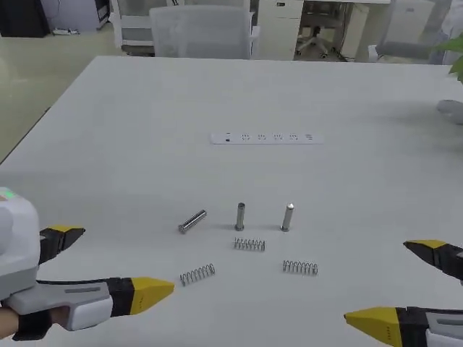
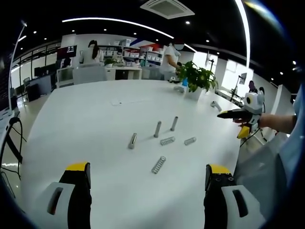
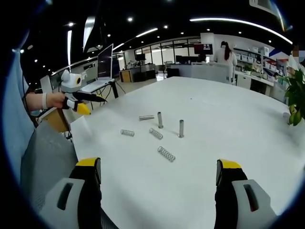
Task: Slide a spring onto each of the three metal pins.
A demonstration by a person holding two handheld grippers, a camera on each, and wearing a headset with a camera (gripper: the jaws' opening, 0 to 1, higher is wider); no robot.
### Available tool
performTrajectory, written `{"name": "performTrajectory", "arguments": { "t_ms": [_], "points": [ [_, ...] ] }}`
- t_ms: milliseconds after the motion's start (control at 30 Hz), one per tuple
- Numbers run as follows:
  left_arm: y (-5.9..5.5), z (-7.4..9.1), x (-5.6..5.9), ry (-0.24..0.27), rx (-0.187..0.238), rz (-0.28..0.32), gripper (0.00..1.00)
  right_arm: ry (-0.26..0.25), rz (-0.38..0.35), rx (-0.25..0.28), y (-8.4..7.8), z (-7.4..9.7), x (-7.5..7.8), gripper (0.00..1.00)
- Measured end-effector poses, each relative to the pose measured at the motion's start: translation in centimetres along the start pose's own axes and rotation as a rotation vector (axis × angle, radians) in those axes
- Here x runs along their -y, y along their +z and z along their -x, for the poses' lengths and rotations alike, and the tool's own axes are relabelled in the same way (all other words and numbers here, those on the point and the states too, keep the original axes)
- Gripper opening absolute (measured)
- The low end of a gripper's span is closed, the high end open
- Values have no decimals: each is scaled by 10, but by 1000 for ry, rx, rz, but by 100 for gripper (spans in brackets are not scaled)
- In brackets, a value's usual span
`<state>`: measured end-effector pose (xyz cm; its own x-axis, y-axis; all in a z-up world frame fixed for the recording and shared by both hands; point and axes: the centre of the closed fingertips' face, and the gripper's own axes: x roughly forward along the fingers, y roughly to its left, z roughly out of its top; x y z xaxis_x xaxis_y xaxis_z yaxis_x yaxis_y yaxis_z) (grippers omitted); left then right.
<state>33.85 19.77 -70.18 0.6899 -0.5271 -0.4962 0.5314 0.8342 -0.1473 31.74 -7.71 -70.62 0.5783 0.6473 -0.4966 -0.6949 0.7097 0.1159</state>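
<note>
I am holding my left hand-held gripper (image 1: 108,264) and my right hand-held gripper (image 1: 396,282) low over the near part of the white surface (image 1: 145,123). Both are spread wide, with nothing between their yellow-tipped jaws.

The task's things are sitting between them, apart from both. The fallen silvery metal pin (image 1: 192,221) is lying on its side, while the middle upright silvery metal pin (image 1: 240,216) and the right upright silvery metal pin (image 1: 287,217) are standing on end. Nearer me, the left coiled wire spring (image 1: 197,275), the middle coiled wire spring (image 1: 249,245) and the right coiled wire spring (image 1: 300,267) are lying loose. No pin is wearing a spring yet.

I am expecting trouble in three places:
- A thin spring squeezed off-centre could flick out of the jaws or skate across the smooth top.
- The middle spring is lying just beside a standing pin, so a wide jaw reaching in could topple that pin.
- The fallen pin is round and looks likely to roll if nudged.
</note>
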Motion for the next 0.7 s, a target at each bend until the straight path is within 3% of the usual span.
{"name": "performTrajectory", "arguments": {
  "t_ms": [700],
  "points": [
    [-7,-30,0,-67,-102,-73,98,14,-5,-28,-8,-6,0,100]
  ]
}}
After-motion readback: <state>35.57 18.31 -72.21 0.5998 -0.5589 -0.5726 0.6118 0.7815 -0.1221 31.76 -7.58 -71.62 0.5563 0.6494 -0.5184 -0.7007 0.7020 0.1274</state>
